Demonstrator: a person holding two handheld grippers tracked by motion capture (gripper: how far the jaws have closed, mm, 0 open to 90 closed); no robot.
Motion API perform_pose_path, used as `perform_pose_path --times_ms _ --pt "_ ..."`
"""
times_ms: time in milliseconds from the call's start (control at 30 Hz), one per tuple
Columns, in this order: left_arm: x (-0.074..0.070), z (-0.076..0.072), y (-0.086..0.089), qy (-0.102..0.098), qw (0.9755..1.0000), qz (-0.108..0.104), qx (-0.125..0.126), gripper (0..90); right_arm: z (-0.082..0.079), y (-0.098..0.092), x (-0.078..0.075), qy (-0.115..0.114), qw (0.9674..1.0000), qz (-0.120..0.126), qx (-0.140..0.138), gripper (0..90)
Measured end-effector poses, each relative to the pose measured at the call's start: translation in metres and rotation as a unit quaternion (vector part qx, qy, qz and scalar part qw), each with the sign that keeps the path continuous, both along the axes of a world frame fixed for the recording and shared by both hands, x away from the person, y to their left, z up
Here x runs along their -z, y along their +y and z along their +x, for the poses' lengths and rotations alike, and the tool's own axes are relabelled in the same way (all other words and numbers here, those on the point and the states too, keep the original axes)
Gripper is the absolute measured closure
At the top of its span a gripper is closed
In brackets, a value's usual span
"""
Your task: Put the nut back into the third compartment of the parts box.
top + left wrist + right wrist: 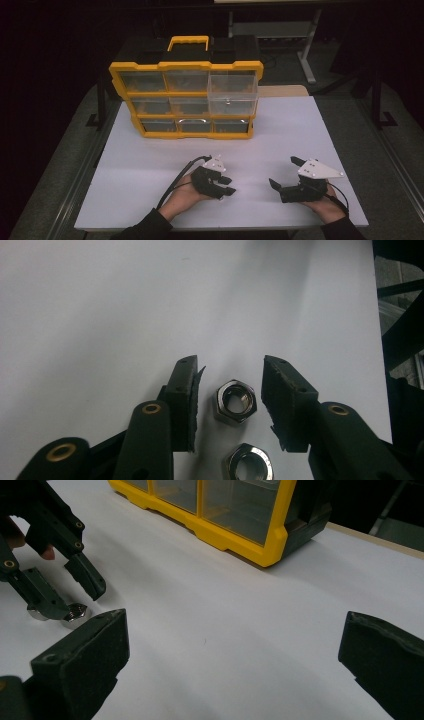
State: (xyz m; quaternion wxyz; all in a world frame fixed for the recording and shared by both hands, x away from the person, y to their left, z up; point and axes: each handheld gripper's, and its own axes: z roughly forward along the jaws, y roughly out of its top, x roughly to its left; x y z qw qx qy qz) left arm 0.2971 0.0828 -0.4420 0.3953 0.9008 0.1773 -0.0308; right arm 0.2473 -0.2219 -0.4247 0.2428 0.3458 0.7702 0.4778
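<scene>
Nuts sit on the white counter, two of them, steel and hex-shaped, lying flat just beside each other near the person's edge, left of the middle. In the left gripper view the farther nut lies between the fingers of the left gripper, with a clear gap of white on each side, so the pads do not press on it. The fingers stand part open around it and hold nothing. The nearer nut lies just below the first in that view, outside the fingertips.

From the high view the left gripper is tipped down to the counter, its fingers pointing right, the left hand behind it. In the right gripper view it is far to the left, its fingertips down at the nuts on the counter.

The right gripper rests low over the counter at the near right, well apart from the nuts. Its fingers are spread wide and empty, pointing left and far.

At the far side stands a yellow organizer with clear drawers, upright, its handle on top. One drawer at the upper right is pulled out toward the person.
</scene>
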Motion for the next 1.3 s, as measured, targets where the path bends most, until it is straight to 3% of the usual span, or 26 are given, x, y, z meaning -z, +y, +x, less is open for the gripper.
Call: perform_pose_path --times_ms 167,700,1300 --pt "0.0013 -0.0012 -0.0016 -0.003 0.9999 0.016 0.004 64.0 -0.0004 0.0002 -0.0002 0.002 1.0 0.0 -0.002 0.0" --pt "0.0036 -0.0047 -0.0054 -0.024 0.9992 0.028 0.016 69.8 -0.0002 0.0006 -0.0004 0.001 1.0 -0.001 -0.002 0.0" --pt "0.0023 -0.0009 -0.0048 -0.009 0.9996 0.02 0.015 70.5 0.0002 0.0003 0.0 0.001 1.0 0.001 -0.002 0.0"
